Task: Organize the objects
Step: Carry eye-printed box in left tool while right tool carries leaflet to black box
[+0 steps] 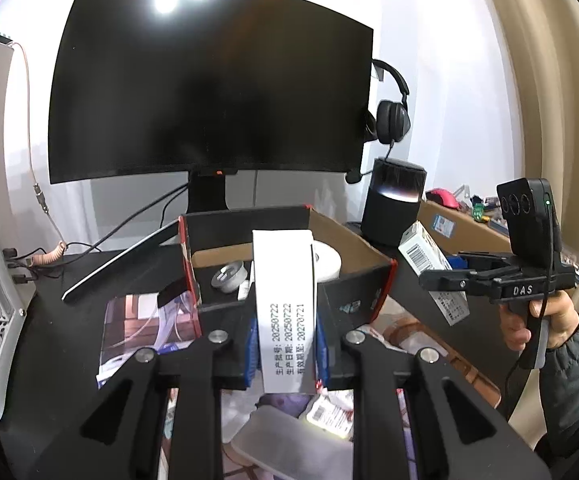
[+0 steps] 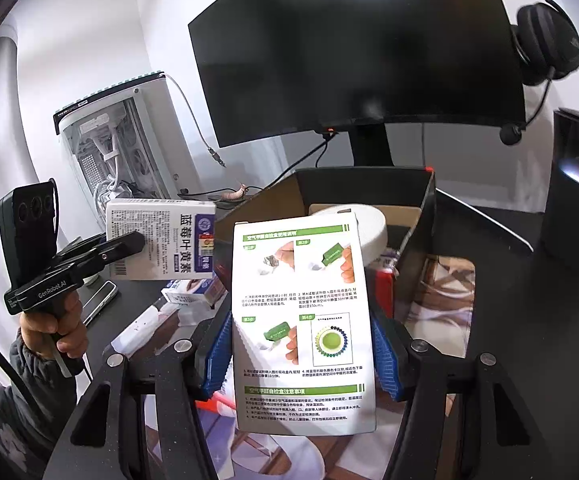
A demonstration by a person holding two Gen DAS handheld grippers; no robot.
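My left gripper (image 1: 285, 322) is shut on a slim white carton (image 1: 285, 272), seen edge-on with printed dates, lifted in front of an open cardboard box (image 1: 249, 216). In the right wrist view the same gripper (image 2: 129, 246) grips that carton's end, its blue-and-white face (image 2: 169, 236) showing. My right gripper (image 2: 303, 344) is shut on a wider white box (image 2: 301, 280) with green instruction pictures, its blue pads pressing both sides, held before the cardboard box (image 2: 425, 200). From the left wrist view that gripper (image 1: 437, 276) and its box (image 1: 419, 250) hang at the right. A white tape roll (image 1: 327, 258) lies inside.
A dark monitor (image 1: 209, 80) stands behind the box, a headset (image 1: 389, 116) hanging off its right edge above a black cylinder (image 1: 395, 200). A white PC case (image 2: 117, 148) stands at the left. A printed mat (image 1: 145, 328), a phone (image 2: 99, 300) and a small carton (image 2: 193, 292) lie on the desk.
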